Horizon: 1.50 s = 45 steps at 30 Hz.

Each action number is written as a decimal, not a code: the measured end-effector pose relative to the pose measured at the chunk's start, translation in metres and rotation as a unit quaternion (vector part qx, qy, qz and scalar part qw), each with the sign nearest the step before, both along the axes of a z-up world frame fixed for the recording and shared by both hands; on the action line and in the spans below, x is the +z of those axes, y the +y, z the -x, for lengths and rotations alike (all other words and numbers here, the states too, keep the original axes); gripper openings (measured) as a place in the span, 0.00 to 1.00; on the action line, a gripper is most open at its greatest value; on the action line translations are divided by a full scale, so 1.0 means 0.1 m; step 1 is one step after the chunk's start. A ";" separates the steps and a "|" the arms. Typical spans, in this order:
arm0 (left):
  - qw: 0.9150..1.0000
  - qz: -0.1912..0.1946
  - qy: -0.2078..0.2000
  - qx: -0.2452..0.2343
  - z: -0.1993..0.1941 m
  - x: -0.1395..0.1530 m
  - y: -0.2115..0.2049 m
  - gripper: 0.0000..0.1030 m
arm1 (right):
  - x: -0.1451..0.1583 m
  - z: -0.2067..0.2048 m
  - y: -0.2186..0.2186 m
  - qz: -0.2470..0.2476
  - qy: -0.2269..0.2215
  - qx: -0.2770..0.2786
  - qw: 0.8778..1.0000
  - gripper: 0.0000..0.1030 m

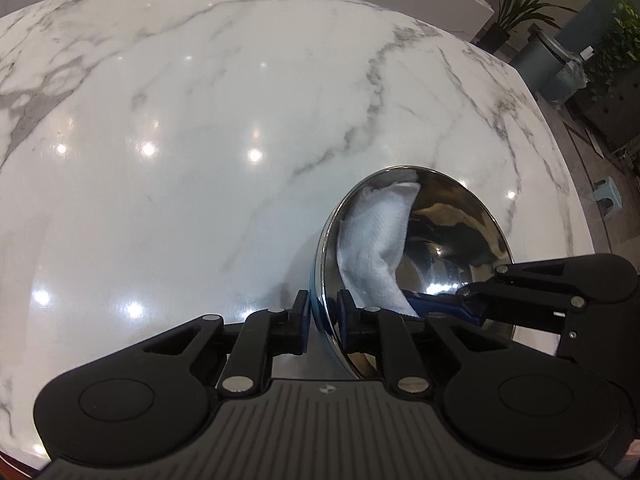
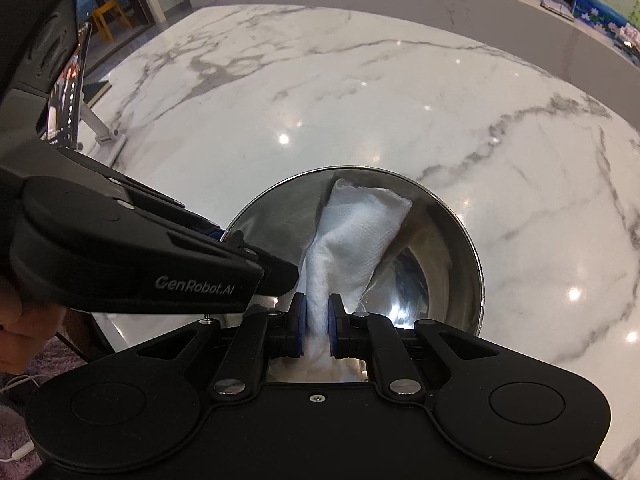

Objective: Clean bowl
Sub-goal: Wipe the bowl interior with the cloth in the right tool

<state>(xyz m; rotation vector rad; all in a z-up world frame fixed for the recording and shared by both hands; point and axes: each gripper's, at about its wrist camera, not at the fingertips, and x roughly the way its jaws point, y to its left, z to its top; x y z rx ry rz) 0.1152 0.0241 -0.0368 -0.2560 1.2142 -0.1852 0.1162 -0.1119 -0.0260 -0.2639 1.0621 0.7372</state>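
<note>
step: wiping, I'd say. The cloth (image 2: 352, 236) is already down inside the steel bowl (image 2: 448, 240), draped up the far wall, so this looks like mid-clean rather than setup.

bowl: sits on the marble table (image 2: 360, 100), near its front edge, tipped a bit toward the left side in the left wrist view.

left gripper (image 1: 323, 316): clamped onto the bowl's rim, one pad outside the wall and one inside. Basically the anchor hand.

right gripper (image 2: 317, 322): pinched tight on the bunched near end of the cloth, with the rest fanning out ahead of the fingers.

pose: both tools point steeply down at the table. The left one comes in from the bowl's left side and crosses the right wrist view, with a bit of the person's hand (image 2: 24, 320) visible behind it.

next move: probably drag the cloth around the inner wall and base while the rim grip keeps the bowl from sliding or spinning. Shiny steel on polished marble looks slippery, so the clamp needs to hold.
</note>
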 end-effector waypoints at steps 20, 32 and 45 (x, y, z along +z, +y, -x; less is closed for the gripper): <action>0.986 -0.133 -0.079 -0.064 0.10 0.30 -0.48 0.09 | 0.07 0.12 -0.14 -0.015 0.020 0.006 1.000 0.09; 0.982 -0.149 -0.091 -0.070 0.12 0.31 -0.53 0.09 | 0.04 0.32 -0.03 0.106 -0.085 0.028 0.990 0.08; 0.996 -0.069 -0.038 -0.030 0.17 0.18 -0.38 0.25 | 0.05 0.23 -0.23 0.051 -0.042 -0.027 0.997 0.09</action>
